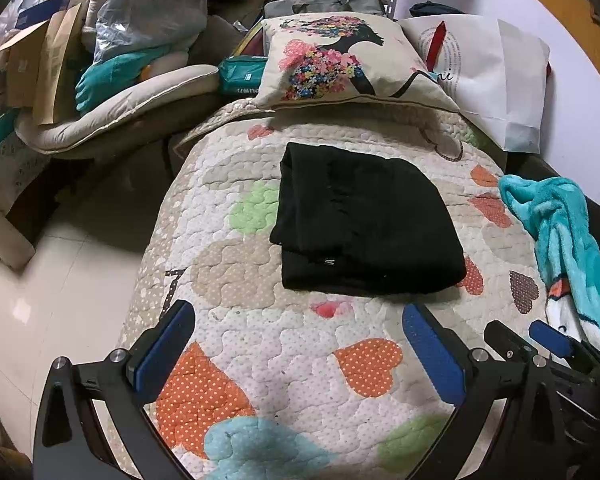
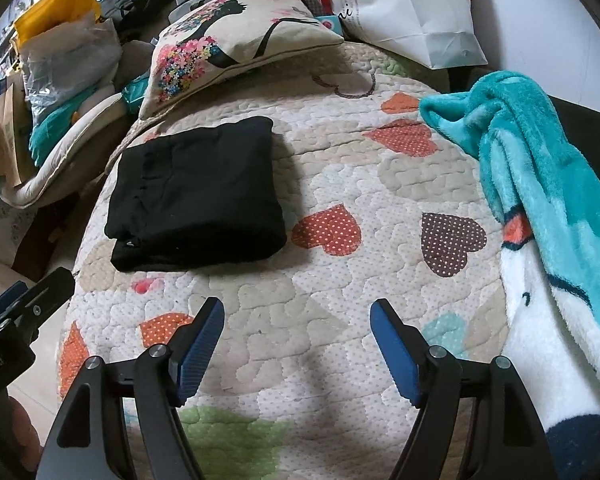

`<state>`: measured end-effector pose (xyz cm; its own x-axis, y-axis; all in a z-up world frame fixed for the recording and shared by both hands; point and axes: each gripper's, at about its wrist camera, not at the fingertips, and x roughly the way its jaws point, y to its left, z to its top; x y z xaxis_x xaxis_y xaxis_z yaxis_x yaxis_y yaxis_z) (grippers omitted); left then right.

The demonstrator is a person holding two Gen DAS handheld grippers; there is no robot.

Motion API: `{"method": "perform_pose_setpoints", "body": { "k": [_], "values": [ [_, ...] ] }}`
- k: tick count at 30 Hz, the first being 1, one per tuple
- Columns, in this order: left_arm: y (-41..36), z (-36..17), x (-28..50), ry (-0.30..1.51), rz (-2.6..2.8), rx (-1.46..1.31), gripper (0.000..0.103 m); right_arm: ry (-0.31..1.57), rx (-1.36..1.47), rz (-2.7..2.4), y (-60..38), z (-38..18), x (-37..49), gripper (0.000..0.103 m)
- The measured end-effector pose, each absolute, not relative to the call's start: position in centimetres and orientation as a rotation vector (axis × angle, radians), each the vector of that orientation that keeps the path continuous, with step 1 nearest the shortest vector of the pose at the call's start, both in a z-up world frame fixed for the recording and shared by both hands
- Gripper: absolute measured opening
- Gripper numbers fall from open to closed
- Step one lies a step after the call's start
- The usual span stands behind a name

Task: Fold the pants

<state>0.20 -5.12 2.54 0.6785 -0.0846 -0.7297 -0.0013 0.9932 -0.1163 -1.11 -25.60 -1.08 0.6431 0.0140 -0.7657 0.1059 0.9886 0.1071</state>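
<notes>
Already folded into a thick, soft rectangle, the black pants (image 1: 364, 220) (image 2: 196, 196) lie flat on a quilted bed cover (image 1: 284, 352) (image 2: 340, 184) stitched with dotted hearts, toward its far left side and just short of the left edge, where the bed drops to a pale tiled floor (image 1: 52, 288). Bare quilt stretches between the pants and both tools. Each hand-held gripper, left (image 1: 299, 350) and right (image 2: 298, 346), hovers with its ribbed blue pads spread wide, holding nothing. A floral cushion (image 1: 336, 60) (image 2: 228, 40) and a white paper bag (image 1: 496, 76) (image 2: 412, 12) close off the far end, while a fluffy teal blanket (image 1: 568, 240) (image 2: 540, 184) crowds the right edge. Bags and boxes pile up beyond the left side.
</notes>
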Motion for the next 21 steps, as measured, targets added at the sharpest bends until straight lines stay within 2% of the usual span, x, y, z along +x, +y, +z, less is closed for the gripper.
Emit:
{"method": "perform_pose_setpoints", "body": {
  "k": [21],
  "values": [
    [-5.5,1.4,0.6,0.887,-0.060,-0.128,0.103,0.874,0.125,-0.040,-24.8,-1.3,-1.3,0.081]
  ]
}}
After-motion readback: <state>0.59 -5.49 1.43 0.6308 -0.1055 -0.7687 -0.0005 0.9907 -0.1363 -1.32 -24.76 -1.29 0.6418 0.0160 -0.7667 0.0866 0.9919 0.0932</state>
